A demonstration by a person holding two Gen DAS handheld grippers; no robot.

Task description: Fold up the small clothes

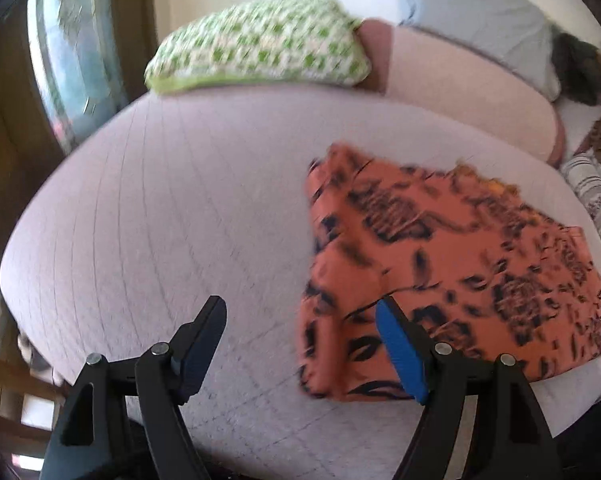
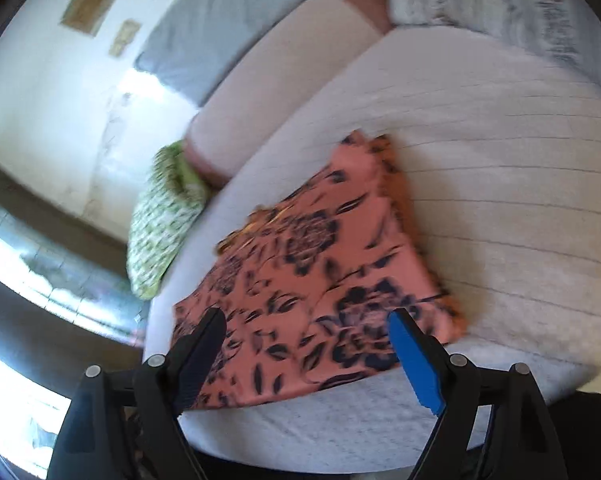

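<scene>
An orange garment with a dark flower print [image 1: 440,264] lies folded on the white quilted bed [image 1: 172,208]. In the left wrist view it is at the right, near the bed's front edge. My left gripper [image 1: 300,312] is open and empty, above the bed just left of the garment's near corner. In the right wrist view the garment [image 2: 320,280] lies in the middle, on the bed [image 2: 500,200]. My right gripper [image 2: 306,324] is open and empty, hovering over the garment's near edge.
A green and white checked pillow [image 1: 260,44] lies at the bed's far side, also in the right wrist view [image 2: 160,216]. A pink bolster [image 1: 460,92] and a grey pillow [image 1: 480,16] lie behind. Striped cloth [image 1: 596,200] is at the right. A window [image 1: 68,48] is at the left.
</scene>
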